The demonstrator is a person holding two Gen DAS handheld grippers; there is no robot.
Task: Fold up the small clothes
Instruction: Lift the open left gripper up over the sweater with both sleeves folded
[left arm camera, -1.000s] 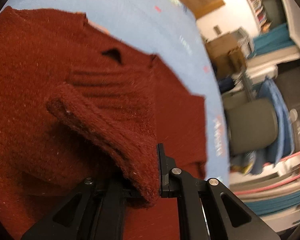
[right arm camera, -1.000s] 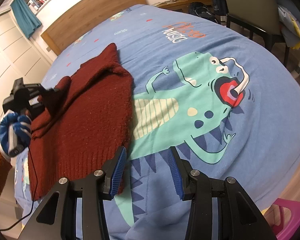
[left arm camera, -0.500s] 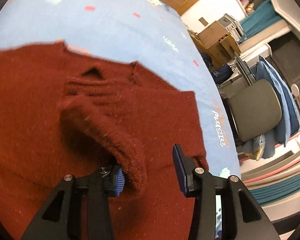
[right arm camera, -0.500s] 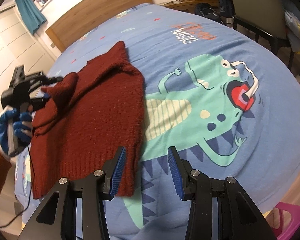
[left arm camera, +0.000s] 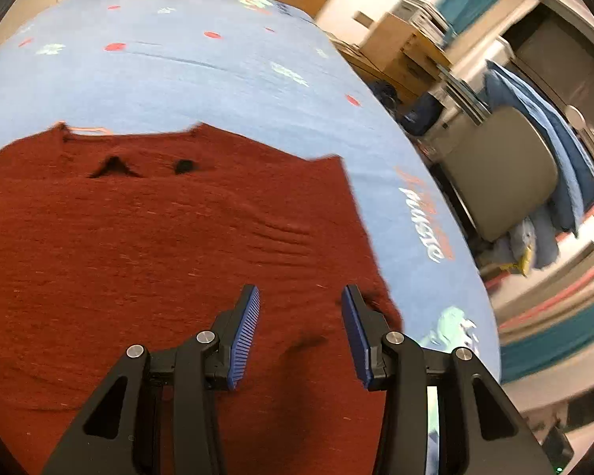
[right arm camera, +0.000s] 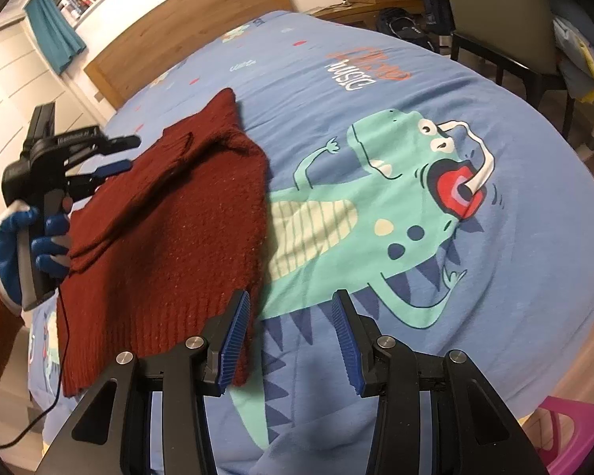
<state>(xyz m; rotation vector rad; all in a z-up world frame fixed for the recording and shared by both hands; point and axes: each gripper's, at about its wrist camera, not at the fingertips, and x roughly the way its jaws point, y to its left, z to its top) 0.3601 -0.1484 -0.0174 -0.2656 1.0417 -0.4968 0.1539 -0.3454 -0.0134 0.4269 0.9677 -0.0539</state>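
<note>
A dark red knit sweater (right arm camera: 170,229) lies on the blue dinosaur bedspread (right arm camera: 415,316), with one sleeve folded over its body. In the left wrist view the sweater (left arm camera: 138,245) fills the lower left. My left gripper (left arm camera: 300,297) is open and empty just above the sweater; it also shows in the right wrist view (right arm camera: 118,154), raised at the sweater's left edge. My right gripper (right arm camera: 291,301) is open and empty, hovering over the bedspread beside the sweater's near right hem corner.
A wooden headboard (right arm camera: 186,35) stands at the far end of the bed. A grey chair (left arm camera: 503,170) with blue cloth, boxes and shelves stand beside the bed. A pink stool (right arm camera: 570,435) is at the bed's near corner.
My left gripper opened and let go of the sleeve, which now lies flat on the sweater's body; the gripper lifted back. My right gripper stayed open and drifted slightly.
</note>
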